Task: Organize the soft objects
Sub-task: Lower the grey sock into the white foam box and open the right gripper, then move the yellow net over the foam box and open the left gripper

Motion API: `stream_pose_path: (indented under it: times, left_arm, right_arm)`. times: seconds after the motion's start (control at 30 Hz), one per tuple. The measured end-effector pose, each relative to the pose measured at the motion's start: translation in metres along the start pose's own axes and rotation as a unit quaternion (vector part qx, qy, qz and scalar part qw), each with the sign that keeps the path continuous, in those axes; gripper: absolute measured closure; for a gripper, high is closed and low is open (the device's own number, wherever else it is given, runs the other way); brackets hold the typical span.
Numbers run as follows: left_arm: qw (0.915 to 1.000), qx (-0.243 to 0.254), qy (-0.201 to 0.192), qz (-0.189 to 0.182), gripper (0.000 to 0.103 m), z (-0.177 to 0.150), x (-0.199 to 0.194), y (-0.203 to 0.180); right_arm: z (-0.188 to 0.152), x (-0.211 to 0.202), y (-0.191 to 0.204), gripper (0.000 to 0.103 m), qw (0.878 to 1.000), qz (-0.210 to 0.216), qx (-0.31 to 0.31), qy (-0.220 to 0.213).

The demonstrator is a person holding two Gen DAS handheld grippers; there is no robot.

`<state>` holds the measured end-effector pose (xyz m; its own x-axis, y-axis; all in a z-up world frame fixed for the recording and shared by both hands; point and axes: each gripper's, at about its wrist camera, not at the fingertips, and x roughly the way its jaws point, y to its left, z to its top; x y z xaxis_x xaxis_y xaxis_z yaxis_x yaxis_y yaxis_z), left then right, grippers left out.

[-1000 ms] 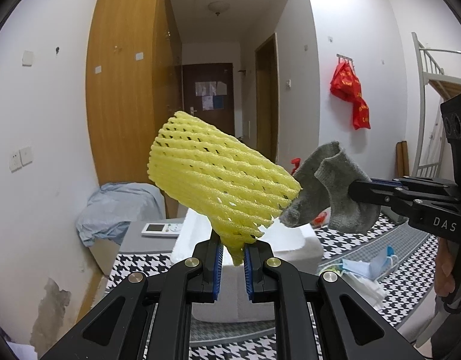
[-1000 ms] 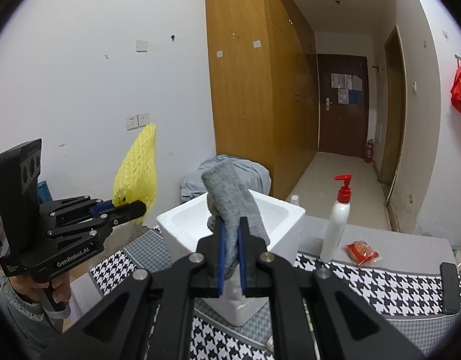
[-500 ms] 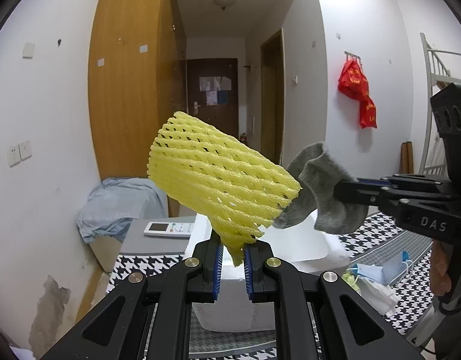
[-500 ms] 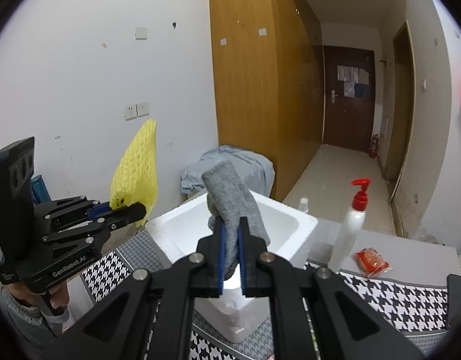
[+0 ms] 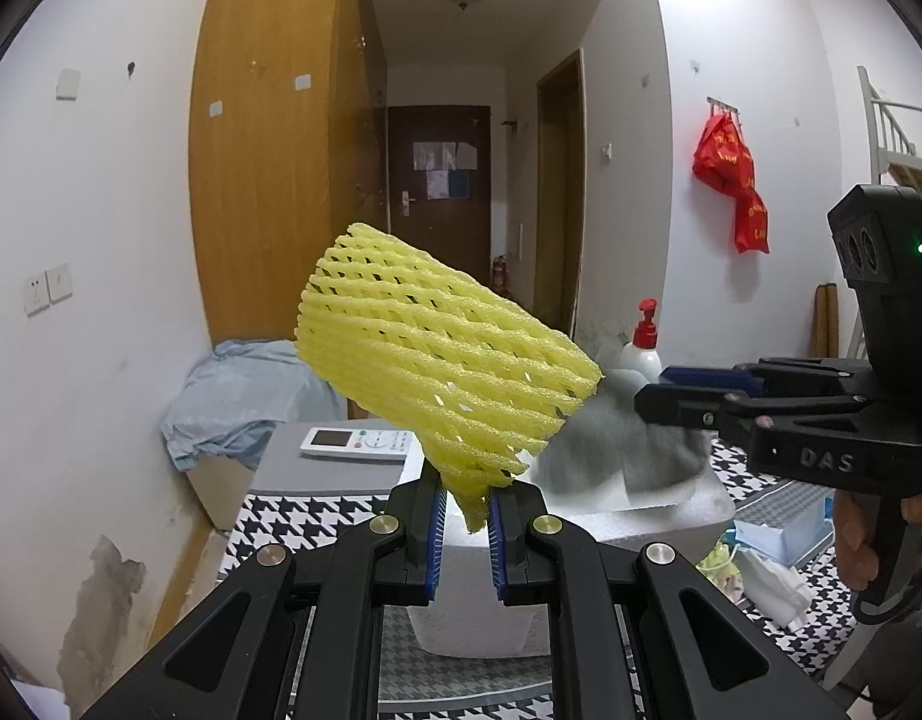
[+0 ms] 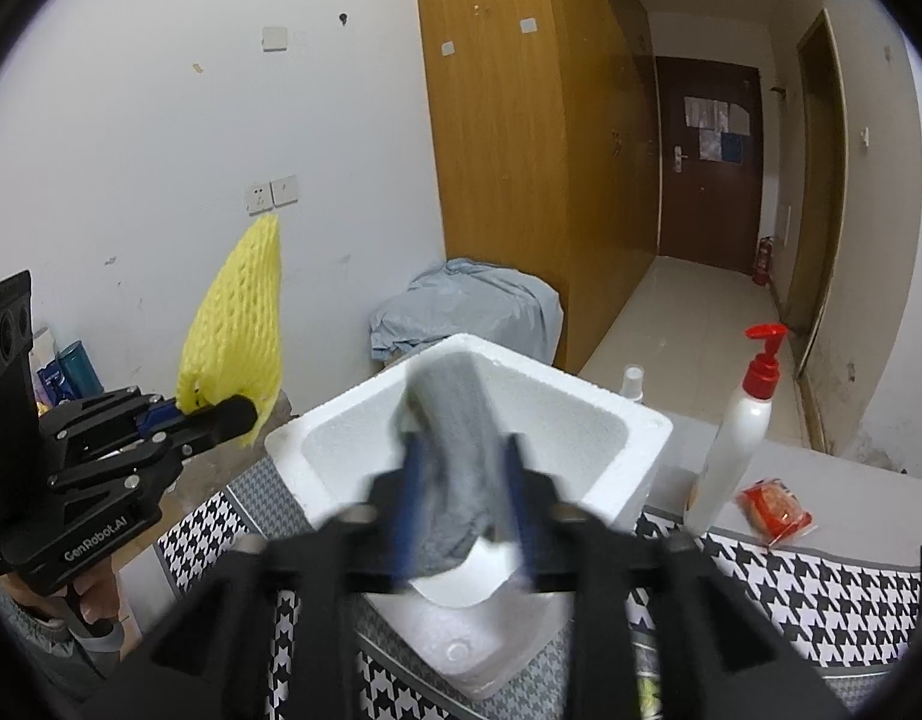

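On my left, the left gripper (image 5: 464, 531) is clenched on the narrow tail of the yellow foam net (image 5: 437, 360), whose long axis rises up and to the left, beside the white foam box (image 6: 616, 420) rather than above it. To the right, the right gripper (image 6: 463, 510) has just been opening; the grey sock (image 6: 455, 450) hangs blurred between its spread jaws, directly over the box's open mouth. I judge the right hand nearer the drop.
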<state>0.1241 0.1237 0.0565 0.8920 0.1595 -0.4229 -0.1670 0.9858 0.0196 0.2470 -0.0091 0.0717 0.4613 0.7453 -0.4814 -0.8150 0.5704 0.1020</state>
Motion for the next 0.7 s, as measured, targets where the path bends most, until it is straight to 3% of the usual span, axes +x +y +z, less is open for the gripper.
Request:
stream_pose_path:
  times: [0.03, 0.07, 0.43, 0.7]
  left_arm:
    - [1.0, -0.001, 0.0, 0.001, 0.09, 0.001, 0.001, 0.001]
    - [1.0, -0.001, 0.0, 0.001, 0.09, 0.001, 0.001, 0.001]
    - [1.0, 0.0, 0.001, 0.001, 0.09, 0.002, 0.001, -0.001]
    - [1.0, 0.001, 0.001, -0.004, 0.09, 0.003, 0.002, -0.002]
  right_arm:
    - [0.0, -0.003, -0.001, 0.025, 1.0, -0.001, 0.002, -0.008]
    - [0.0, -0.007, -0.002, 0.019, 1.0, -0.003, 0.003, -0.017]
    - [-0.001, -0.022, -0.002, 0.001, 0.999, -0.019, 0.004, -0.036]
    - [-0.006, -0.032, -0.015, 0.0, 0.999, -0.02, 0.016, -0.039]
